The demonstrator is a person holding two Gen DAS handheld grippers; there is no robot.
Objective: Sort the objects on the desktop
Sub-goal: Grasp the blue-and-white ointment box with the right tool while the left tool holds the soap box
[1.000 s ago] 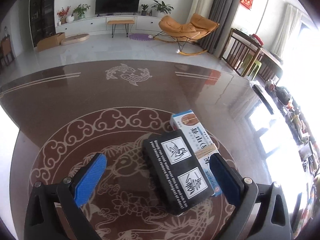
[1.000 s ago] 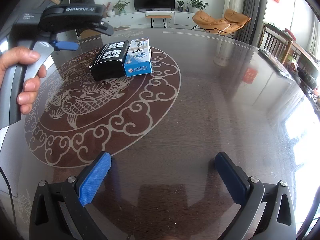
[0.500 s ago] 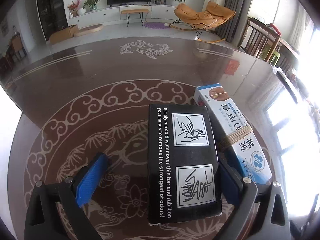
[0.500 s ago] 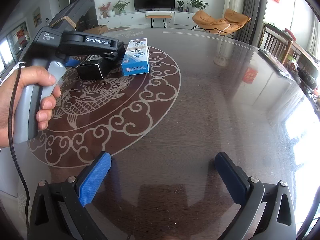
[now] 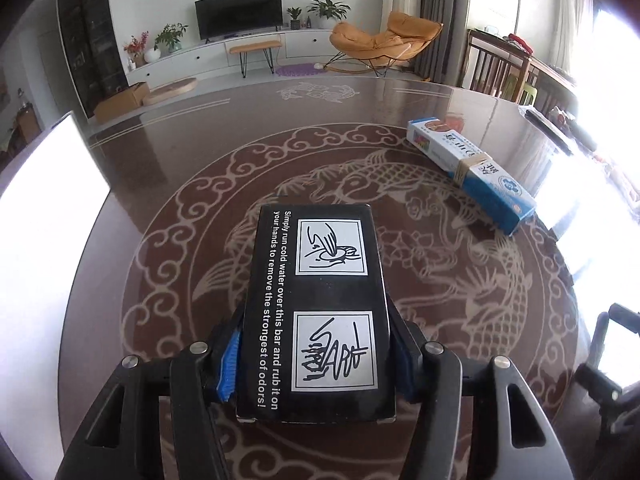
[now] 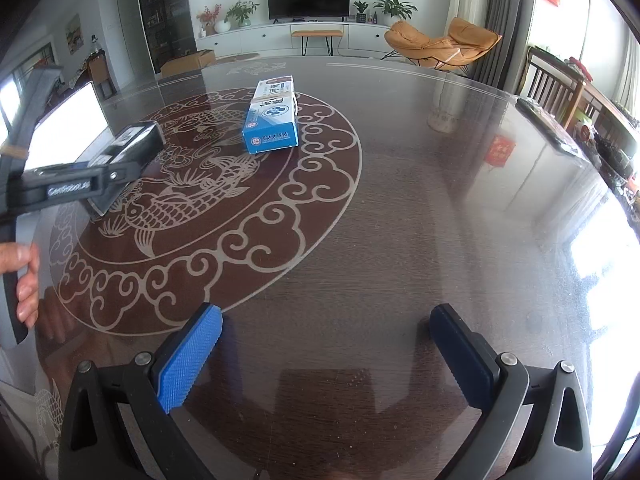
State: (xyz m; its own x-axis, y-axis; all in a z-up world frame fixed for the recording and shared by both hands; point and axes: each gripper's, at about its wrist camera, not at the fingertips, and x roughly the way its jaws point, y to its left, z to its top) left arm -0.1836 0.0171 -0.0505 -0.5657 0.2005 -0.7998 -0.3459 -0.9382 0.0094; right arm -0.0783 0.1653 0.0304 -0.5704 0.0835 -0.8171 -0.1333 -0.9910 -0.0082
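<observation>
A black box (image 5: 320, 300) with white hand-washing pictures lies lengthwise between the fingers of my left gripper (image 5: 315, 324). Its jaws are closing, and both blue pads (image 5: 229, 364) press on the box's long sides. In the right wrist view the same black box (image 6: 132, 144) sits at the far left, gripped, over the fish pattern; whether it is off the table I cannot tell. A blue and white box (image 5: 468, 168) with a band around it lies apart to the right, also seen as the blue box (image 6: 274, 120). My right gripper (image 6: 326, 320) hovers open over bare table with nothing between its fingers.
The round dark table (image 6: 400, 220) has a glossy top with a pale carp and cloud pattern. A bright white panel (image 6: 68, 132) sits at its left edge, and a remote (image 6: 548, 124) near the right edge. A hand (image 6: 26, 280) holds the left gripper's handle.
The left gripper closed on the black box and carried it left, away from the blue box it lay against. The right gripper stayed put.
</observation>
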